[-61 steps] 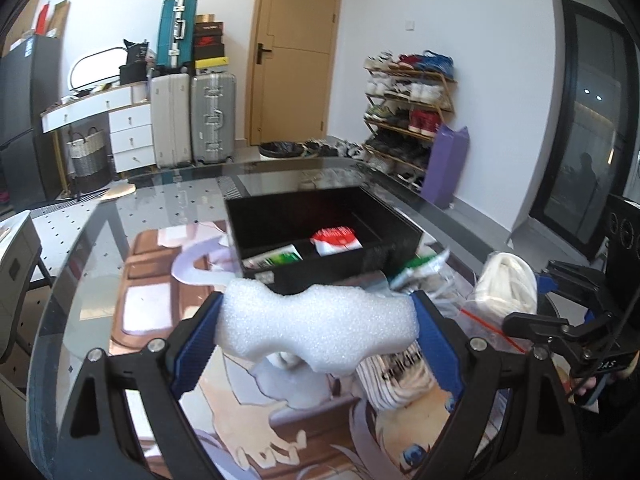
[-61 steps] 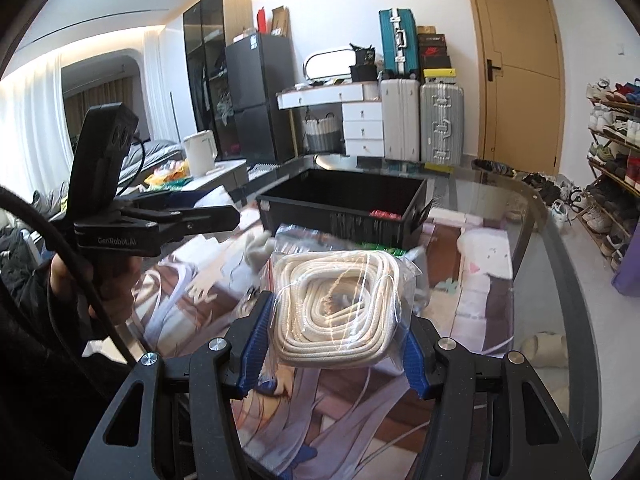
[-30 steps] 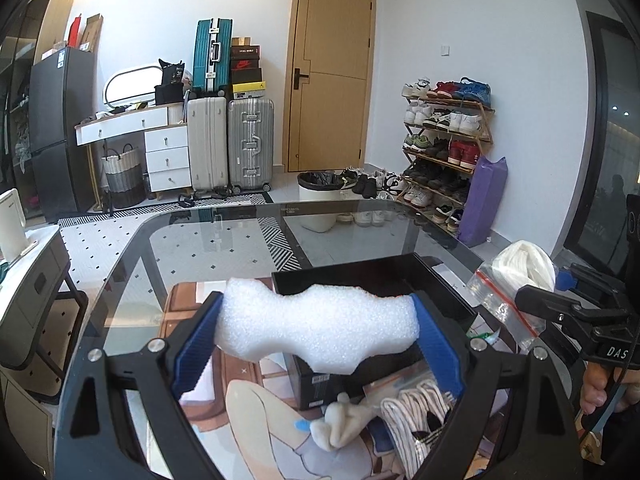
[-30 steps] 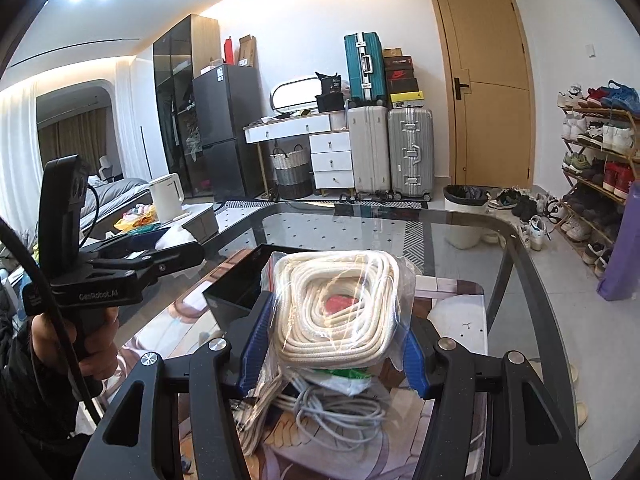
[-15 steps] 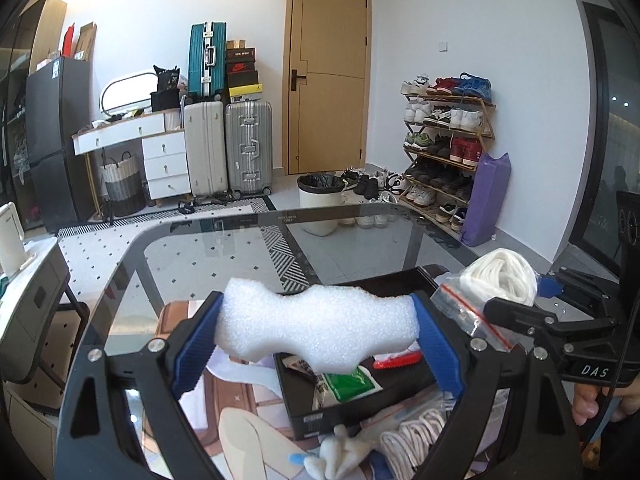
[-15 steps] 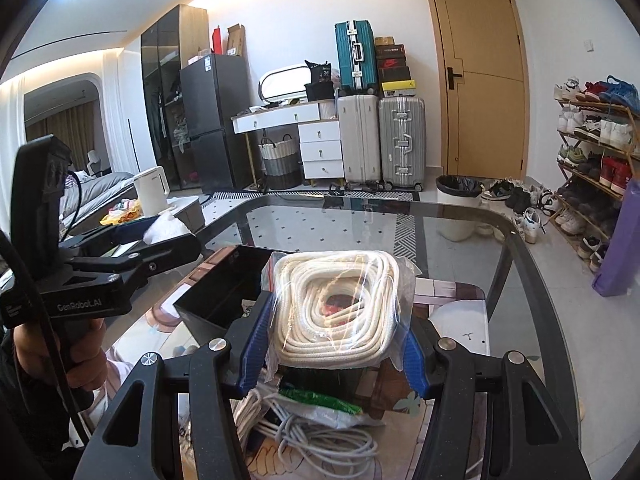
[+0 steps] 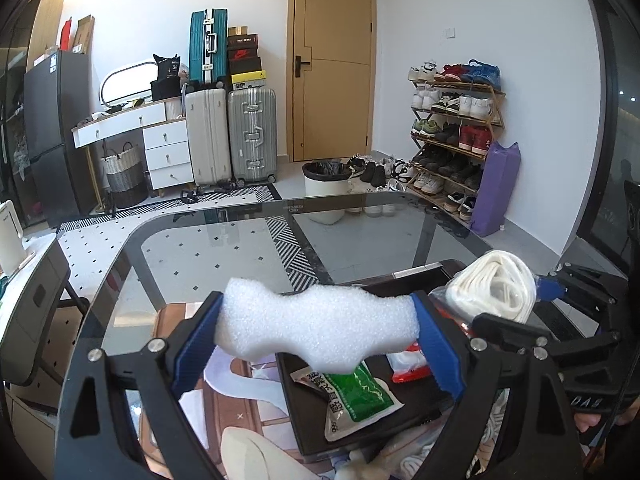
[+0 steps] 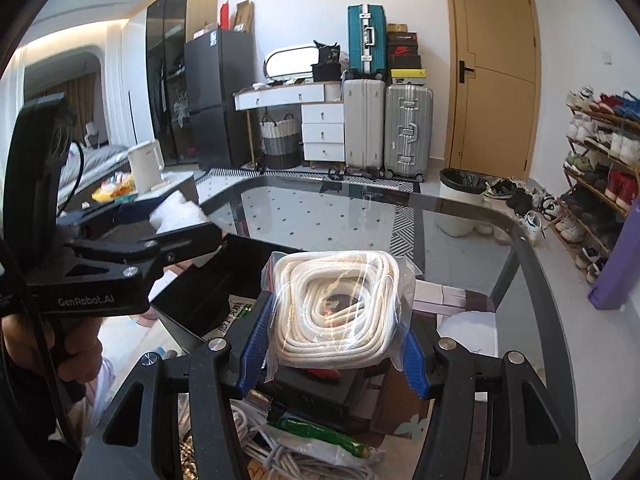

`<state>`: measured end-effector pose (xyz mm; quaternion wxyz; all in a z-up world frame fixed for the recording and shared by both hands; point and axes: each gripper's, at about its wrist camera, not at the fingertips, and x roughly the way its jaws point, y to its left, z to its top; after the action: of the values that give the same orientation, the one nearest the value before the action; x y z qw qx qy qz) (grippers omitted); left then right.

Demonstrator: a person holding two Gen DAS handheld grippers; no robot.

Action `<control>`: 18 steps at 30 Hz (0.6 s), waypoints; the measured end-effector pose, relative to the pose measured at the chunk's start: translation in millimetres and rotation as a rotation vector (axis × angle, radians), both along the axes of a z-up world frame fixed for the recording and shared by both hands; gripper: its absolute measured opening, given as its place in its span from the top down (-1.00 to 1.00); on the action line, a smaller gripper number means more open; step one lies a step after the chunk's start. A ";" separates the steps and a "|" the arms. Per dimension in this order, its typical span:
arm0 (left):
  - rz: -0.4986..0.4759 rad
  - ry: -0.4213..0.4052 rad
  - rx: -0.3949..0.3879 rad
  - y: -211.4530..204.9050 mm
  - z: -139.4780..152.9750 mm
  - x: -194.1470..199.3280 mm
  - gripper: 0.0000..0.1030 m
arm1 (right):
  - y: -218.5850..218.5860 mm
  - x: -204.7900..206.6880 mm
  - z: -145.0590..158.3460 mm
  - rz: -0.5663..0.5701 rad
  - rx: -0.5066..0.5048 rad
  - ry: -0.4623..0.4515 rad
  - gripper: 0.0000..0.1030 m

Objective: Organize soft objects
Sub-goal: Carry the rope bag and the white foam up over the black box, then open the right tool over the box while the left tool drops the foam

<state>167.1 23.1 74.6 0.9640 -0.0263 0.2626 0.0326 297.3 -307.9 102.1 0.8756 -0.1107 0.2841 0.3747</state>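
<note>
Both grippers now sit above the black bin (image 7: 400,412), up from table level: left gripper (image 7: 318,334) clamps the foam (image 7: 316,326), right gripper (image 8: 334,334) clamps the bagged rope (image 8: 336,308), each held over the bin, likely for dropping in.

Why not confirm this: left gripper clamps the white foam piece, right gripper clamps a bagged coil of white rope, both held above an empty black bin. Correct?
Not quite: the black bin is not empty. The left wrist view shows a green packet and a red-and-white packet inside. The left gripper does clamp the white foam piece, the right gripper the bagged rope coil.
</note>
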 end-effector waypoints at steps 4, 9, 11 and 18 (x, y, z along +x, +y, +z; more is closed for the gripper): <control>-0.005 0.013 0.008 1.9 -4.7 7.1 -0.75 | 10.3 7.8 -9.2 0.002 -0.039 -0.007 -0.12; -0.007 0.038 -0.010 5.3 -13.9 16.3 -0.75 | 21.3 16.5 -21.0 0.015 -0.072 0.001 -0.12; -0.005 0.047 -0.015 8.5 -17.0 19.3 -0.75 | 23.7 18.4 -25.3 0.021 -0.077 0.004 -0.12; -0.002 0.074 -0.044 14.0 -26.3 30.6 -0.75 | 27.1 20.6 -28.1 0.065 -0.095 -0.019 -0.13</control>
<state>197.8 37.1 48.3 0.9529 -0.0459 0.2987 0.0270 317.9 -280.8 74.0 0.8595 -0.1648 0.2895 0.3877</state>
